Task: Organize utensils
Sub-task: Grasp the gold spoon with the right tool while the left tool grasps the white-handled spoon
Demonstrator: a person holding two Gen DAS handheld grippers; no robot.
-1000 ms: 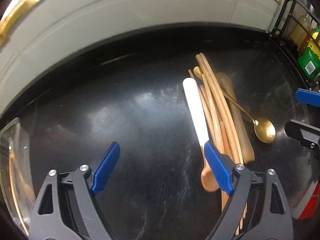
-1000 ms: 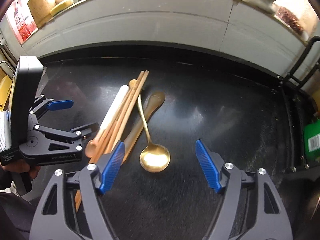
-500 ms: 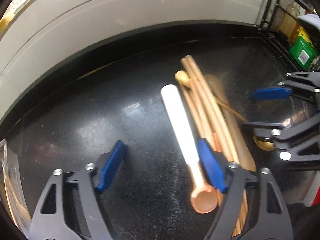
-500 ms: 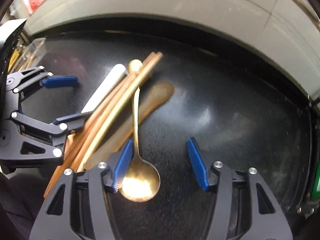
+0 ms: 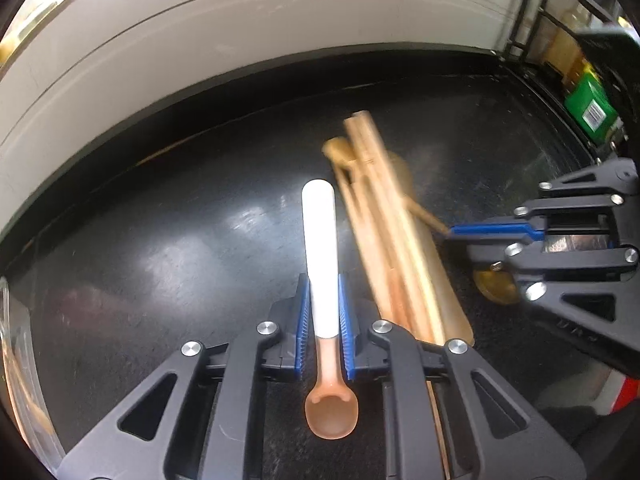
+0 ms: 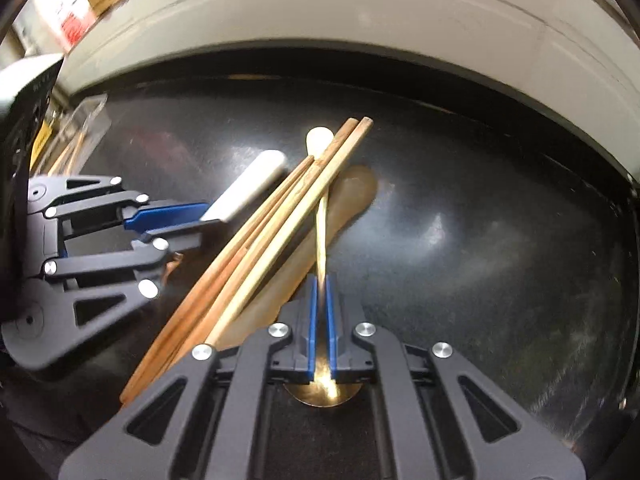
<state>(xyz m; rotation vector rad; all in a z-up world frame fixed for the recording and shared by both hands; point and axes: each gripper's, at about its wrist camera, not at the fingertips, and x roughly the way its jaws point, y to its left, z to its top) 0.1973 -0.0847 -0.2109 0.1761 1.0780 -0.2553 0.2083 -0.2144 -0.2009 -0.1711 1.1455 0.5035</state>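
Your left tongs (image 5: 323,320) have just been closing & now clamp the white-handled spoon (image 5: 320,256) where the white handle meets its pinkish neck; blue pads press both sides. Its pink-brown bowl sits behind the pads, toward the camera, and the white handle runs fwd past the tips over the black table (image 5: 168,248).

Your right tongs (image 6: 322,320) have also just been closing & are now pinched on the gold spoon (image 6: 321,220) by its thin handle. The gold bowl lies behind the pads, partly hidden under the tong frame; the handle's rounded end points fwd.

Between the two tongs: a bundle of wooden chopsticks (image 6: 280,220), lying diagonally, just right of your left tongs and just left of your right ones. The chopsticks cross over the gold spoon's handle fwd of the right tips. Under them lies a flat tan wooden spatula (image 6: 352,192), touching the bundle.

Far right of the left tongs, a black wire rack (image 5: 560,20) w/ a green box (image 5: 592,104) at the table edge. Far left of the left tongs, a clear container (image 5: 16,360), contents unclear.
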